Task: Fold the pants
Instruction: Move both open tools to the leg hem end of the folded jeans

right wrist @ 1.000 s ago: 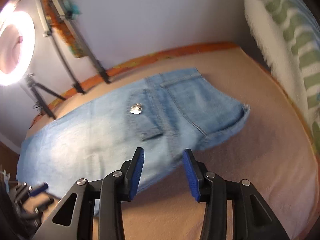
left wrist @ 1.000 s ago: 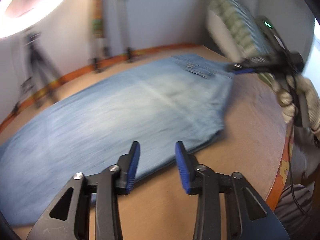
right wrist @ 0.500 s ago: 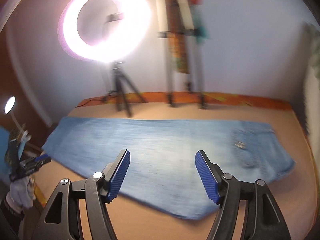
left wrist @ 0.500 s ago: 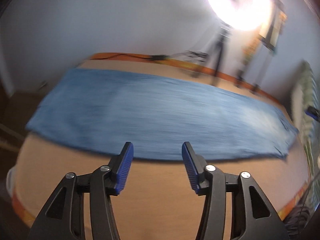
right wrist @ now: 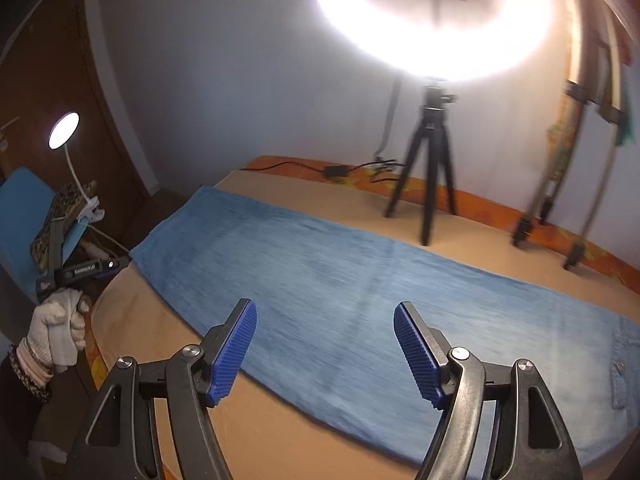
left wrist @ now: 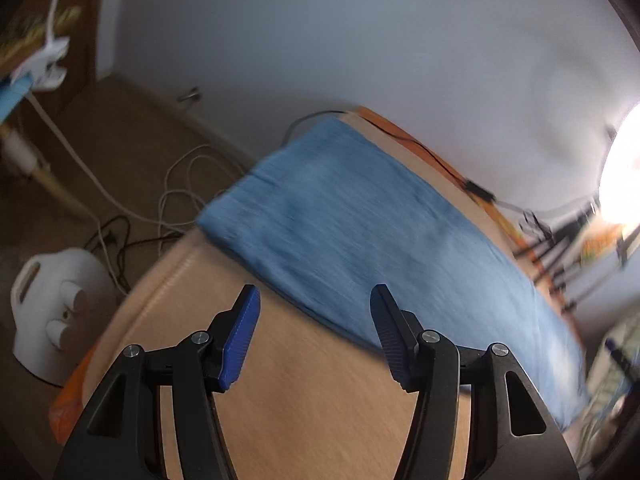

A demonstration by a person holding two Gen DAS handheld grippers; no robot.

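Pants (right wrist: 340, 280) flat beneath empty tongs (right wrist: 324, 344)

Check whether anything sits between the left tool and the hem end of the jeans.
Nothing visible does. The left tool, its jaws opening with nothing between them, hangs over bare tan bed cover, and the jeans lie flat just beyond. The cables lie on the floor, off to the side.
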